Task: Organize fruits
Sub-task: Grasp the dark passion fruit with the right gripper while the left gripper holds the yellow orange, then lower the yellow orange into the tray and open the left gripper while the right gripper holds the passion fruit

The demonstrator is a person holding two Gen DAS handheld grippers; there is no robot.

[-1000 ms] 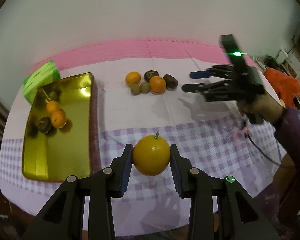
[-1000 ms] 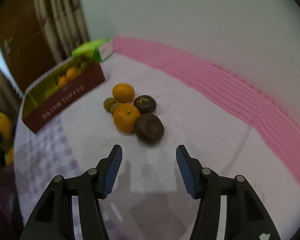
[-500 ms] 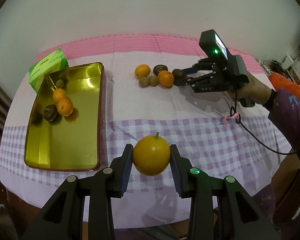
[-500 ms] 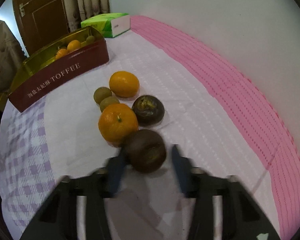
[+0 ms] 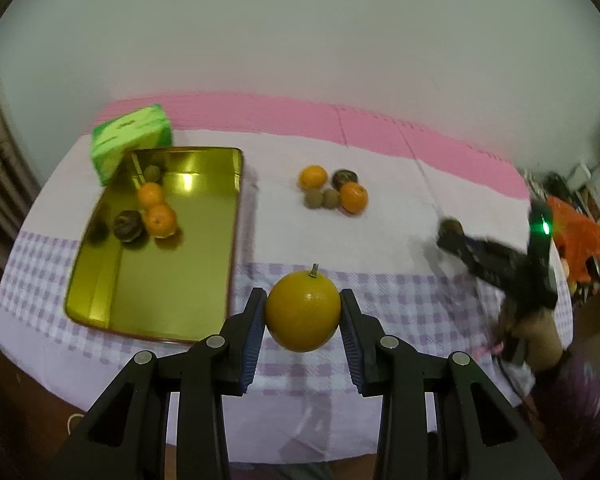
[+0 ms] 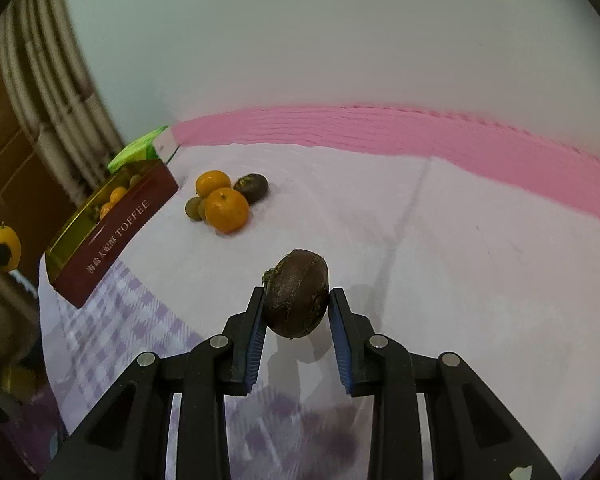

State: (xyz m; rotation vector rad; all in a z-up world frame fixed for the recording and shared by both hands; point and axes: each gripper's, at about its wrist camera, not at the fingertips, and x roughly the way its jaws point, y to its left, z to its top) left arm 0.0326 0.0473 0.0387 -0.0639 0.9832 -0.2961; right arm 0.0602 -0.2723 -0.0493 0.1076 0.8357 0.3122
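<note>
Table (image 5: 380,240): white, lilac-check and pink cloth under both grippers; the left wrist view has swung since a second ago, so the tin sits more squarely ahead.
Gold tin (image 5: 228,240): ahead and to the left of the left gripper, holding two oranges, a dark fruit and a small green one, as before.
Fruit pile (image 5: 332,194): beyond the left gripper; now two oranges, two green fruits and one dark fruit, one dark fruit fewer than a second ago.
Left gripper (image 5: 303,320): pads pressed on a stemmed orange (image 5: 303,311), held off the table, grip unchanged.
Right gripper (image 6: 297,306): wide and empty a second ago; its jaws are closing, both pads against a dark brown fruit (image 6: 297,299), lifted clear of the pile, now well ahead to its left.
</note>
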